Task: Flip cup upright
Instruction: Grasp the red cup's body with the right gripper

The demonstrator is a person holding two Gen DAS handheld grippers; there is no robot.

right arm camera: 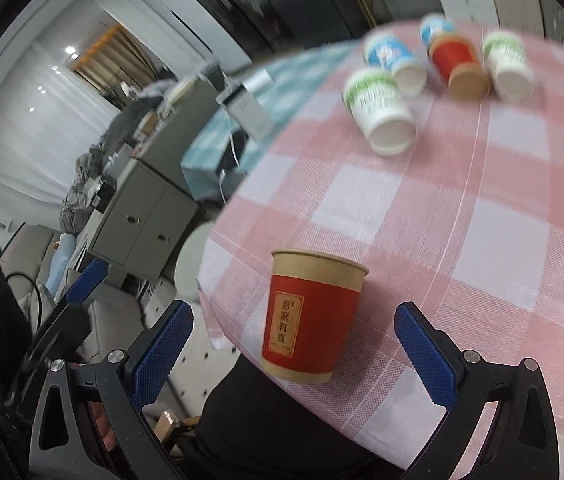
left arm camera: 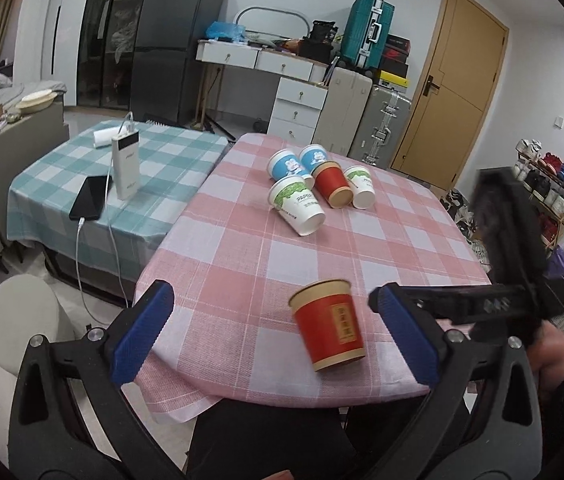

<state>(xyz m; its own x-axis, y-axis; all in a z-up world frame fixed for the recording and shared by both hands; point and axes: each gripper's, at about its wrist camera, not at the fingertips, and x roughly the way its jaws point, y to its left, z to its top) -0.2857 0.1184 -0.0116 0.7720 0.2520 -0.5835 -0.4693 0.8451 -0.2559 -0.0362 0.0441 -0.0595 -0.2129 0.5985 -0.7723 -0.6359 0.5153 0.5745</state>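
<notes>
A red paper cup (left arm camera: 330, 328) with a tan rim stands upright, mouth up, near the front edge of the pink checked table (left arm camera: 242, 264). My left gripper (left arm camera: 272, 296) is open, and the cup sits between its blue pads (left arm camera: 142, 332) untouched, closer to the right pad. In the right wrist view the same red cup (right arm camera: 310, 320) stands between the wide-open fingers of my right gripper (right arm camera: 294, 310), with a gap on each side. Several more cups (left arm camera: 314, 184) lie on their sides at the far middle of the table: blue, red and green-and-white ones (right arm camera: 422, 76).
A teal checked table (left arm camera: 62, 168) adjoins on the left, carrying a white power bank (left arm camera: 125, 168), a phone (left arm camera: 89, 197) and a cable. A white round stool (left arm camera: 22, 320) stands by the front left corner. Suitcases (left arm camera: 366, 120) and a shoe rack (left arm camera: 546, 184) are behind.
</notes>
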